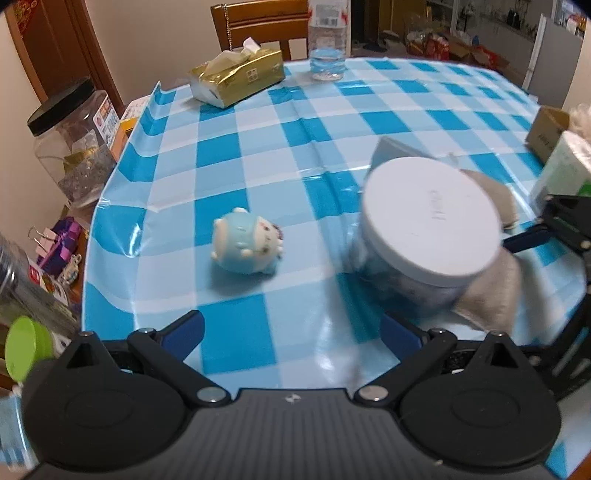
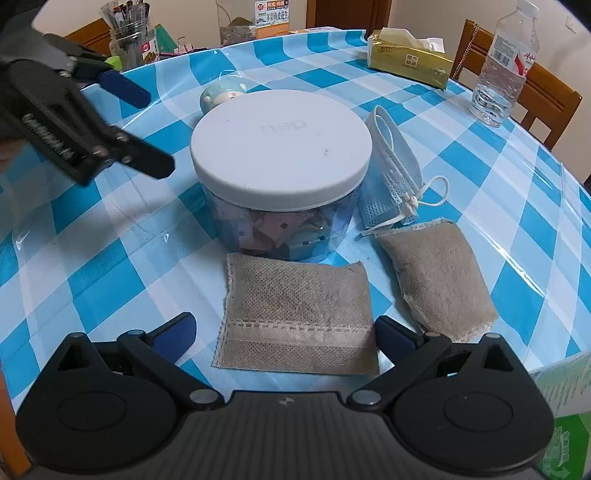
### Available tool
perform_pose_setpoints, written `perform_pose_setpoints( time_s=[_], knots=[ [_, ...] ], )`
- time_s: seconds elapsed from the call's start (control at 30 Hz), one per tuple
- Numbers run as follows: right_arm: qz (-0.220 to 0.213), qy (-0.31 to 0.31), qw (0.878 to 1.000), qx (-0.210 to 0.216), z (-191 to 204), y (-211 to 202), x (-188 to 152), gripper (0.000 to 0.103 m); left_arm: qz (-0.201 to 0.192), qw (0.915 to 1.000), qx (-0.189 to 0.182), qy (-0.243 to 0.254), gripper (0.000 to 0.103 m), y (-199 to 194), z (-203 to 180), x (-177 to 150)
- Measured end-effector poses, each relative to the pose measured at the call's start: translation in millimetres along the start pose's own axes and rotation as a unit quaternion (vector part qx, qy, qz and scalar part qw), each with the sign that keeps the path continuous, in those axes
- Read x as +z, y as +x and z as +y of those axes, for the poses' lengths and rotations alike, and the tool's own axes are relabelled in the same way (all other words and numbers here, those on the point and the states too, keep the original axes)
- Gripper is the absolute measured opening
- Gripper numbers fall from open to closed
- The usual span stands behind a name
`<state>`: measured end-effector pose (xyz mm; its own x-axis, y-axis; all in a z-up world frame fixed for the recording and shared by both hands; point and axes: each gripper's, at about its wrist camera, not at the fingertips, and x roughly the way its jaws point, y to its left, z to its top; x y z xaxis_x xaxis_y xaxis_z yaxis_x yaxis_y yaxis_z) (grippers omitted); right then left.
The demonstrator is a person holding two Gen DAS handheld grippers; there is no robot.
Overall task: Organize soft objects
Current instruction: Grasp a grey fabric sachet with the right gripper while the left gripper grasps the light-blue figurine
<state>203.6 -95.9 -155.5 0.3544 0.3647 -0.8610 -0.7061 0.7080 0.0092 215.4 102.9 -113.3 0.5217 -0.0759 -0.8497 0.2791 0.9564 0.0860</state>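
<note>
Between the wide-spread fingers of my right gripper lies a grey fabric pouch, flat on the checked tablecloth and not gripped. A second grey pouch rests to its right, with a folded blue face mask behind it. A round jar with a white lid stands in the middle. Behind the jar sits a small blue and white plush toy. In the left wrist view the plush toy lies ahead of my open, empty left gripper, and the jar stands to the right.
A gold tissue pack and a water bottle stand at the far side, in front of a wooden chair. A black-lidded clear jar and clutter sit off the left edge. A green and white box lies near the right gripper.
</note>
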Motion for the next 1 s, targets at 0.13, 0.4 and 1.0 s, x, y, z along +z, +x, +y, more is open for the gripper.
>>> perform_pose_setpoints(
  time_s=[0.13, 0.4, 1.0],
  knots=[
    [-0.002, 0.005, 1.000, -0.004, 0.8, -0.4, -1.4, 0.103, -0.001, 0.9998, 0.017, 0.003, 0.101, 11.5, 8.8, 6.0],
    [-0.002, 0.010, 1.000, -0.007, 2.1, -0.7, -2.3, 0.103, -0.011, 0.9994, 0.028, 0.019, 0.100, 27.6, 22.4, 21.0],
    [-0.012, 0.018, 1.000, -0.020, 5.4, -3.1, -2.5, 0.103, -0.004, 0.9999, 0.000, 0.016, 0.065, 52.4, 31.9, 41.0]
  ],
)
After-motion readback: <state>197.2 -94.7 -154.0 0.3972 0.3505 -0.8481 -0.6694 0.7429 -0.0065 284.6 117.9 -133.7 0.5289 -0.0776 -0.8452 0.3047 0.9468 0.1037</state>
